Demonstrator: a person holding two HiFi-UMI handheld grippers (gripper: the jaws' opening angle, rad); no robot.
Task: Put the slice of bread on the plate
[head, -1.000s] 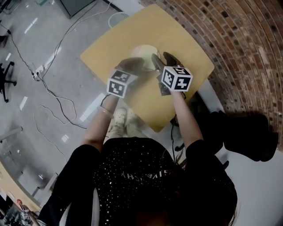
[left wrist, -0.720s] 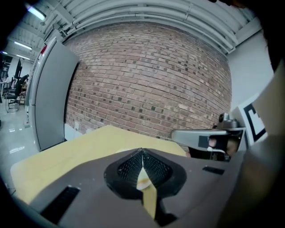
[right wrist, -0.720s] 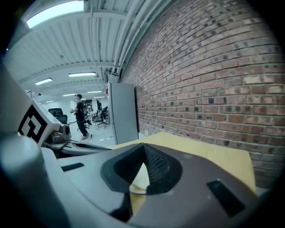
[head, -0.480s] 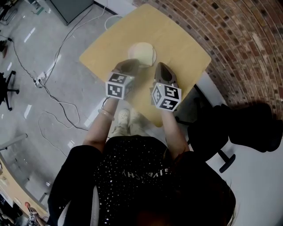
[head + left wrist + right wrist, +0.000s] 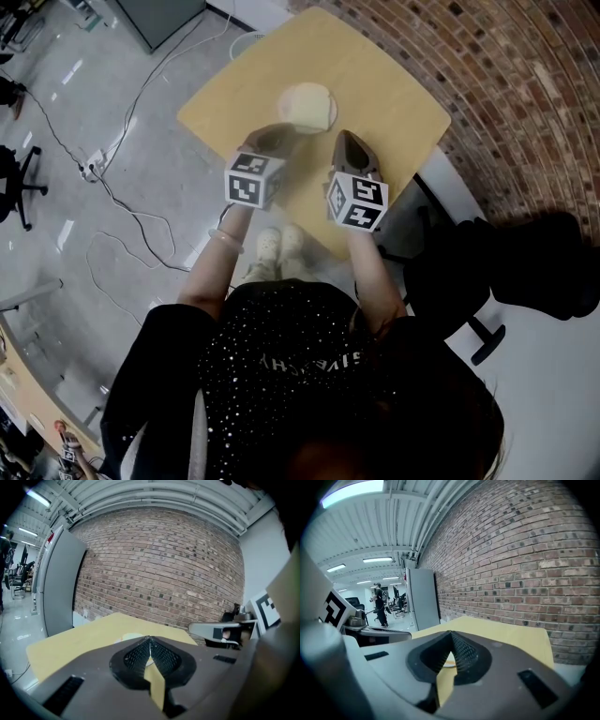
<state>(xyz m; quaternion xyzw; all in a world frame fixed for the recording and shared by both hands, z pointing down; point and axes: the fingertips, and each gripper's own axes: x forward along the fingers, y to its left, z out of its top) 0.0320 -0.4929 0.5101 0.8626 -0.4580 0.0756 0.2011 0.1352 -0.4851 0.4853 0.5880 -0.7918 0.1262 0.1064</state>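
A pale slice of bread (image 5: 302, 103) lies on a white plate (image 5: 328, 112) toward the far side of the yellow table (image 5: 394, 89). My left gripper (image 5: 284, 134) hovers just short of the plate's near edge, jaws shut and empty. My right gripper (image 5: 345, 138) hangs to the right of the plate and apart from it, also shut on nothing. In the left gripper view the closed tips of the left gripper (image 5: 149, 639) meet over the table, with the plate (image 5: 131, 636) just beyond. In the right gripper view the right gripper (image 5: 451, 633) is shut too, and a sliver of the plate (image 5: 449, 661) shows below its tips.
A brick wall (image 5: 506, 84) runs behind and to the right of the table. A black chair (image 5: 506, 272) stands at the right, close to the table's near corner. Cables (image 5: 122, 206) trail over the grey floor at the left, and a grey cabinet (image 5: 61, 583) stands by the wall.
The right gripper has shut and drawn back from over the plate toward the person. The left gripper has also eased back a little. The bread stays on the plate.
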